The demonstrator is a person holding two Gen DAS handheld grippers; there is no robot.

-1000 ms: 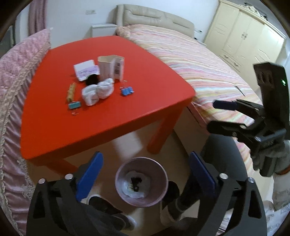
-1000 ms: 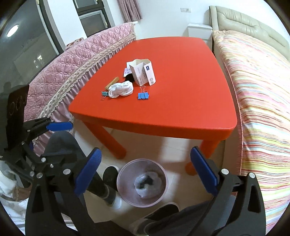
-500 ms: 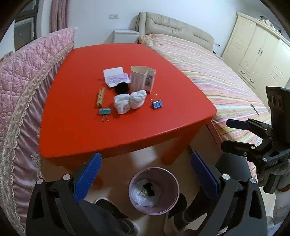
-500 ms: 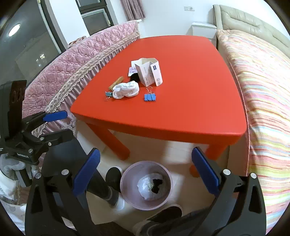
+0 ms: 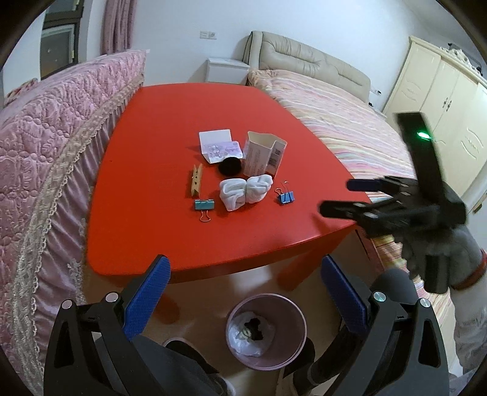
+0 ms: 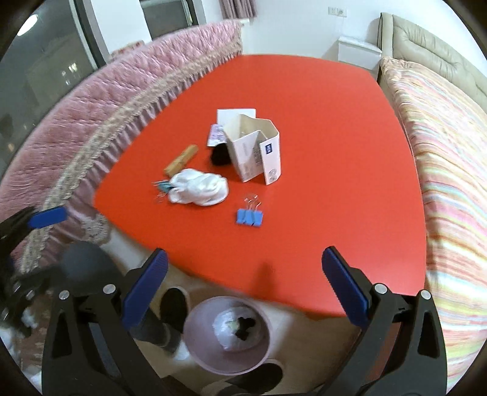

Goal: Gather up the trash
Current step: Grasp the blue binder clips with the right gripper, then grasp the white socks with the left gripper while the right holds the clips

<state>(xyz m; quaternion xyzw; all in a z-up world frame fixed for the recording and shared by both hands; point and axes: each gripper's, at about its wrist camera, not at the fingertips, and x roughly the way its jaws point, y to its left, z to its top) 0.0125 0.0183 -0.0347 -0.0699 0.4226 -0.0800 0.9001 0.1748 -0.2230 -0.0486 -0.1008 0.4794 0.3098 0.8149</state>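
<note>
The near half of the red surface (image 6: 304, 237) lies bare, open to approach. Farther in, the carton (image 6: 254, 150), white wad (image 6: 199, 189) and clips (image 6: 249, 217) crowd together; bed (image 6: 450, 170) flanks right, sofa (image 6: 91, 115) left.

A red desk (image 5: 158, 128) stands on a pale floor (image 5: 213, 292) between a pink quilted, lace-trimmed sofa (image 5: 45, 137) and a bed (image 5: 334, 121) with a striped cover and a beige padded headboard (image 5: 304, 65). Behind are white walls (image 5: 176, 30), a white nightstand (image 5: 226, 70), pink curtains (image 5: 117, 26) and a dark window (image 6: 42, 67). A cream wardrobe (image 5: 441, 100) stands past the bed.
</note>
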